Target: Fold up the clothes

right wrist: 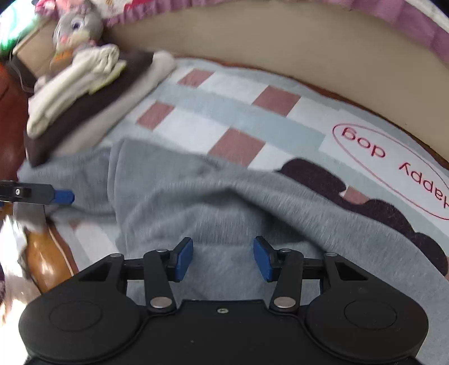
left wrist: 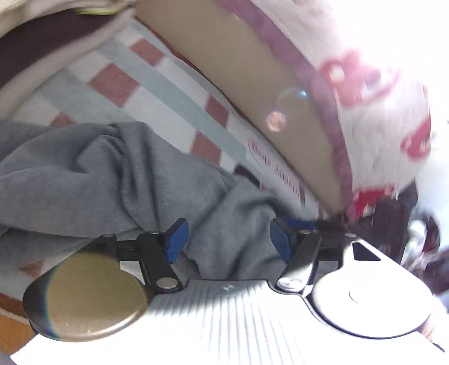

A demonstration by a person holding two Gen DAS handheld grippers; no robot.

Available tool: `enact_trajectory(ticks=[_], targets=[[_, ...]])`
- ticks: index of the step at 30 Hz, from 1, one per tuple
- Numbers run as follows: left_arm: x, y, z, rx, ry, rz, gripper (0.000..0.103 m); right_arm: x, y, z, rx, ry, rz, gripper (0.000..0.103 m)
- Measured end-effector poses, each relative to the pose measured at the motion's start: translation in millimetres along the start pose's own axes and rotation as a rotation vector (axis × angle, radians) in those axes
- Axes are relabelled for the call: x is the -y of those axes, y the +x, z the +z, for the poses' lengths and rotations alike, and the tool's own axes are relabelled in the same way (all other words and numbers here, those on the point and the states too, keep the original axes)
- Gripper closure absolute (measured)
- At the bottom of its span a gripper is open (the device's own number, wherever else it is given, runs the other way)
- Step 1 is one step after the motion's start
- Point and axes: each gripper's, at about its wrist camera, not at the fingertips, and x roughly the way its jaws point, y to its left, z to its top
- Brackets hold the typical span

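A grey fleece garment lies rumpled across a checked blanket on a bed. My right gripper hovers low over its near edge, open, blue pads apart with only cloth beneath. In the left wrist view the same grey garment bunches in folds under my left gripper, which is open just above it. The left gripper's blue fingertip shows at the left edge of the right wrist view, beside the garment's left side.
A stack of folded clothes, cream over dark brown, sits at the blanket's far left with a grey plush rabbit behind it. A beige headboard runs along the far side. A wooden bed frame lies at the left.
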Motion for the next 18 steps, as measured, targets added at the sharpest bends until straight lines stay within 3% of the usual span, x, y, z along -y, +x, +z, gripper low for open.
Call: enact_trajectory(ticks=[1,2,7,10,13,16,18], targets=[[-5.6,-0.3,0.5,0.017,-0.014,0.016,0.039,2.2,2.6,-2.2,-0.003,0.016,0.017,0.037],[-6.1,3.9,1.4,0.026,-0.003,0.077,0.039,4.4,5.3,-4.4,-0.006,0.032,0.034,0.035],[1.2,23.4,4.8,0.083,0.097,0.327,0.039,15.4,18.5,-15.4,-0.021,0.111,0.121,0.034],[-5.8,37.7,7.8,0.076,0.069,0.333,0.034,17.8,15.3,-32.9,-0.079,0.102,0.233,0.034],[-17.1,49.4,14.1,0.074,0.021,0.32,0.033,32.9,8.6,-52.7,-0.097,0.222,0.347,0.034],[-25.1,61.2,21.7,0.081,0.011,0.29,0.032,31.9,8.2,-67.6,-0.092,0.241,0.364,0.034],[-32.5,69.7,23.9,0.097,-0.017,0.274,0.021,25.2,10.4,-70.8,-0.098,0.221,0.351,0.034]])
